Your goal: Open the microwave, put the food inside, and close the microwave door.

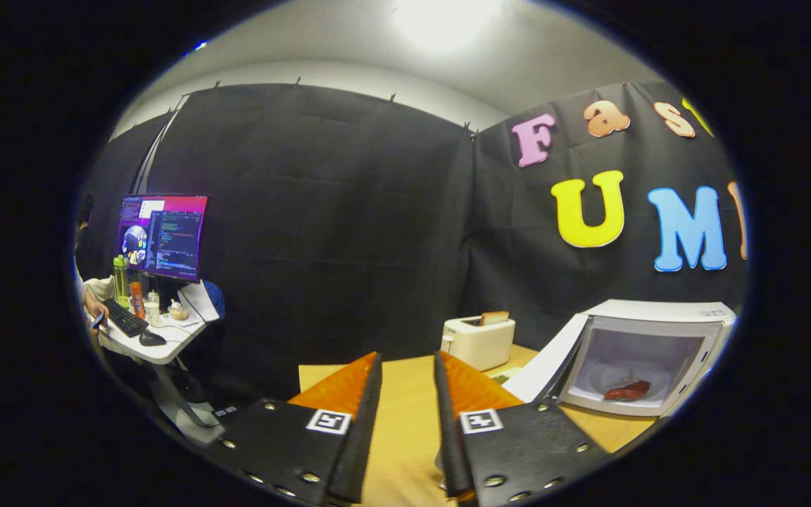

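A white microwave (666,313) stands on the wooden table (405,422), off to the right of my fingers. Its door (545,366) is swung open toward me on the left side. Inside, a reddish-brown piece of food (627,391) lies on the round glass plate (606,377). My gripper (407,359) is open with nothing between its fingers, held above the table and well to the left of the microwave, pointing at the booth wall.
A white toaster (478,341) with a slice of bread (494,317) in it stands just beyond my right finger, left of the microwave door. Far left, a desk (155,348) carries a monitor (162,236), keyboard and bottles, with a person's hand (92,310) at it.
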Tool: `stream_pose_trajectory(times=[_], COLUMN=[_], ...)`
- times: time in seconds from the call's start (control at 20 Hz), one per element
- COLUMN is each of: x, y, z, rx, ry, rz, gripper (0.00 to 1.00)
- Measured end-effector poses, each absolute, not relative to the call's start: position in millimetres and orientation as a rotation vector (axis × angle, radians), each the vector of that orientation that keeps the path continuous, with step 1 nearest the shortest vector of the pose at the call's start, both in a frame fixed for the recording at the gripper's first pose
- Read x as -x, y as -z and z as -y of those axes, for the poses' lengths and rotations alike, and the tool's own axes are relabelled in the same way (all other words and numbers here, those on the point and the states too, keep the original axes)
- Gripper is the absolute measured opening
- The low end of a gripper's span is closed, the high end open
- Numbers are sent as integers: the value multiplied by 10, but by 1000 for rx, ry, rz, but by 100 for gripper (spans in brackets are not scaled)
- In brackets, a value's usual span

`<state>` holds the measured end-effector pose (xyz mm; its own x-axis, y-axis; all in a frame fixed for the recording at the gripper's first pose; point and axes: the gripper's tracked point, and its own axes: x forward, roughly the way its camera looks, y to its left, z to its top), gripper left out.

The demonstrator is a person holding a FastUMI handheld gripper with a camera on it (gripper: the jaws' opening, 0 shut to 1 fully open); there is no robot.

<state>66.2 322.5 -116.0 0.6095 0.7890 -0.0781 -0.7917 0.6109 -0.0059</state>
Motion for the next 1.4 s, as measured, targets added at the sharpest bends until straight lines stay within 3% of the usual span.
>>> stream_pose_trajectory(times=[0.2, 0.35, 0.65, 1.4], x=[-1011, -997, -1004, -2129], y=[1680, 1922, 2032, 2076], z=[-3169, -3217, -2767, -991], rx=[42, -66, 54, -1], ry=[-787, -787, -646, -206], rz=[-178, -265, -190, -214], gripper=[4, 1, 1, 1])
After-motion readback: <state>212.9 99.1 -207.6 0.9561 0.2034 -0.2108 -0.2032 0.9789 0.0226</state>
